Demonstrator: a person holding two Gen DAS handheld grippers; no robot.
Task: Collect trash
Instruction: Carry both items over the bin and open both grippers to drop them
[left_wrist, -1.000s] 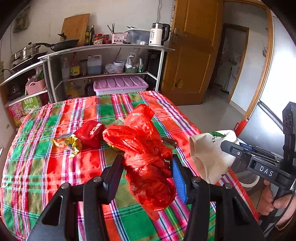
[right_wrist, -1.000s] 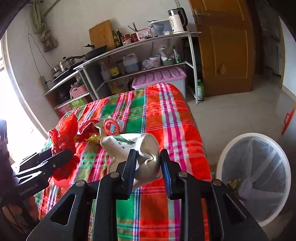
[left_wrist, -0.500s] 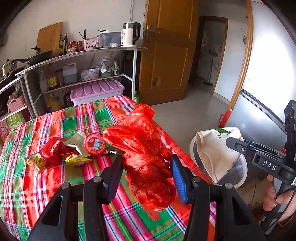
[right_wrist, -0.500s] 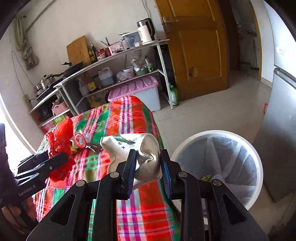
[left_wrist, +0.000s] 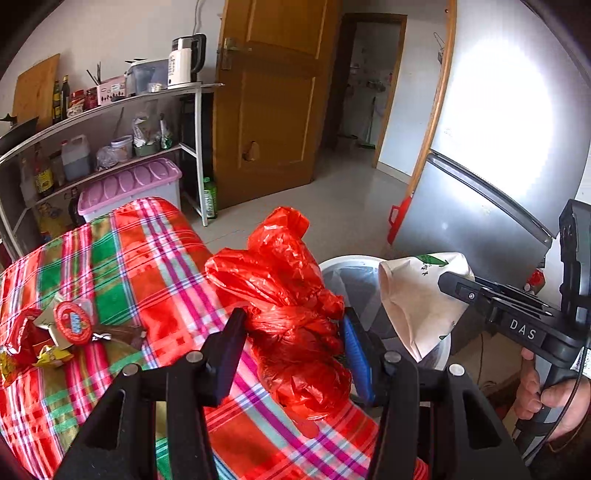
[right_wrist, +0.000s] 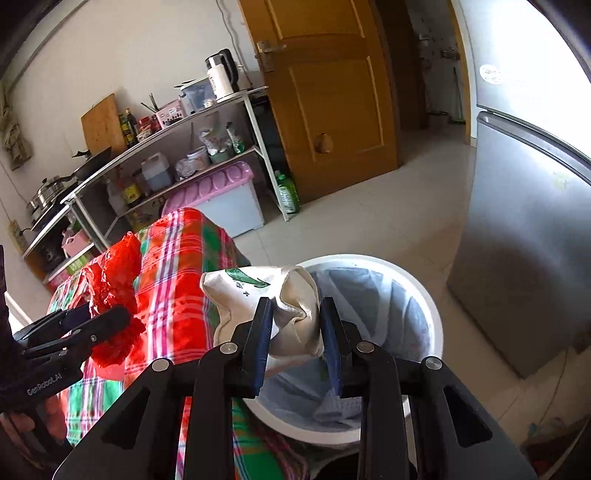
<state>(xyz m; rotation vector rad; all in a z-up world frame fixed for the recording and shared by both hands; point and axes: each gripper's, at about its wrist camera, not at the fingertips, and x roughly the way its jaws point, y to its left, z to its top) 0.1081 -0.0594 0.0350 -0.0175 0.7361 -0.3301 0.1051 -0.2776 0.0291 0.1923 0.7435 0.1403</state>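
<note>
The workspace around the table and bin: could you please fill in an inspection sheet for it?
Surface: table under a plaid cloth.
Job's things: red plastic bag in the left gripper; cream paper bag in the right gripper, above the white lined bin.
Clutter: wrappers and a round red lid left on the cloth.
Grippers: both fingers pairs closed on their bags.
Cables: thin cord by the right hand.
Surroundings: shelf rack, wooden door, fridge.
</note>
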